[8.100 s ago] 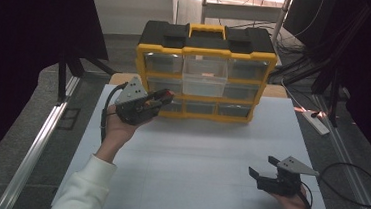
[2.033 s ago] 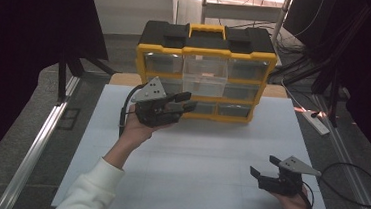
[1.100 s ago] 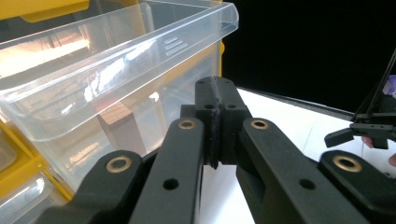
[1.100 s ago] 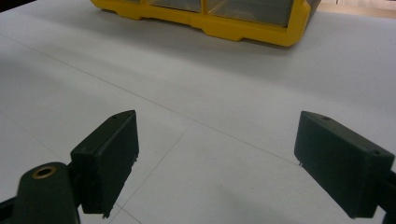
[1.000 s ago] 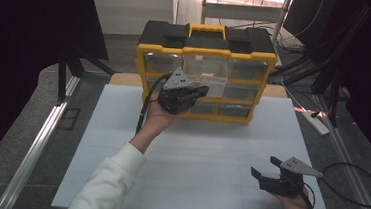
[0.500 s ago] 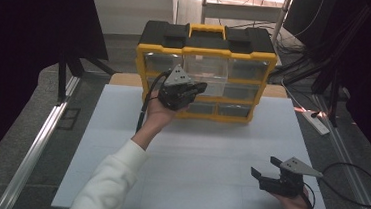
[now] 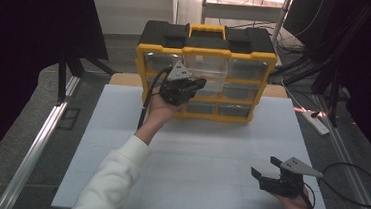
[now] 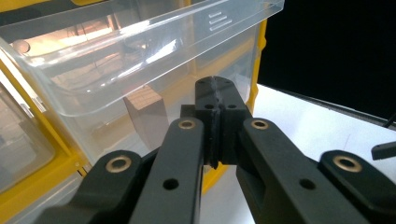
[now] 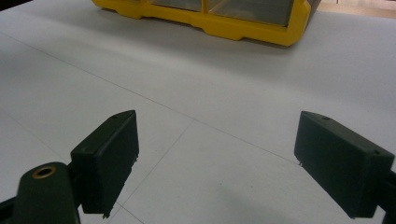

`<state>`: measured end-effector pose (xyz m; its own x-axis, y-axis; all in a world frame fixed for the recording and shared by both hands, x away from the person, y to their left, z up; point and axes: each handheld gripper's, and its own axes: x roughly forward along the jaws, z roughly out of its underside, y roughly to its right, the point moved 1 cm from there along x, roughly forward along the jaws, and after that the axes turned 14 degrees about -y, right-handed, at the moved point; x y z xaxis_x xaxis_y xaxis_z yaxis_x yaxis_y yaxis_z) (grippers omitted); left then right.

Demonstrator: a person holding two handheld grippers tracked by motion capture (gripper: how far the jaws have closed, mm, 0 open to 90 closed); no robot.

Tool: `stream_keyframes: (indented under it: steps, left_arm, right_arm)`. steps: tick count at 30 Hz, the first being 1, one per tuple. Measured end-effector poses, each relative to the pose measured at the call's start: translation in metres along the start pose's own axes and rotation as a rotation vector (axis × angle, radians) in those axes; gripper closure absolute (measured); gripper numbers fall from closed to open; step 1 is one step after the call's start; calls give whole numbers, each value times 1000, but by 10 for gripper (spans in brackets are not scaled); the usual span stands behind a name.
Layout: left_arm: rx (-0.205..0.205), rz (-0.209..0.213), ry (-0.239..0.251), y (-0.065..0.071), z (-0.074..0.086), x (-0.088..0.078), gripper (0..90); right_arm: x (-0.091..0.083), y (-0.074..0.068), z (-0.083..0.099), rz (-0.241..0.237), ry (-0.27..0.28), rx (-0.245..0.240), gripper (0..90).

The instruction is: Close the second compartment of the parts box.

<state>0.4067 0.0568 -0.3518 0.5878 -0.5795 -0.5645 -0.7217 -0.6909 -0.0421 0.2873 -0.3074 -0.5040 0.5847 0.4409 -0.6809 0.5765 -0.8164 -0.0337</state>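
A yellow and black drawer organiser (image 7: 208, 38) stands at the back of the white board (image 7: 210, 151). Its clear top middle drawer (image 8: 140, 42) is pulled out a little, and a small wooden block (image 8: 147, 116) shows through the plastic. My left gripper (image 7: 199, 84) is held up against the organiser's front, just under that drawer's rim. Its jaws are shut (image 8: 215, 93) with nothing between them. My right gripper (image 7: 265, 167) rests low at the front right of the board. Its jaws stand wide open (image 9: 217, 163) over bare board, with the organiser's base (image 9: 233, 23) far ahead.
A power strip (image 7: 317, 122) and cables lie on the floor to the right of the board. A metal rail (image 7: 40, 143) runs along the left side. Dark curtains close both sides.
My left gripper has moved right from the organiser's left column to its middle, rising a little; in the last second it barely shifted. The right gripper has not moved.
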Motion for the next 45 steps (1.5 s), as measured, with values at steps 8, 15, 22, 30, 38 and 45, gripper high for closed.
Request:
stream_keyframes:
  steps: [8,15,22,30,38,45]
  left_arm:
    - [-7,-6,-1,-4,-4,6,892]
    - [-24,-19,-8,-10,-6,13,892]
    - [-24,-30,-15,-12,-8,16,892]
    - [-37,-43,-18,-19,-11,18,892]
    - [-38,-60,-24,-23,-15,21,892]
    - [-47,-75,-29,-26,-18,25,892]
  right_arm:
    - [-1,0,0,-3,4,-1,144]
    - [-1,-1,0,-6,6,-2,144]
    - [-1,-1,0,-9,6,-2,144]
    - [-1,-1,0,-10,7,-1,144]
    - [-1,-1,0,-9,8,-2,144]
    - [-1,-1,0,-10,8,-1,144]
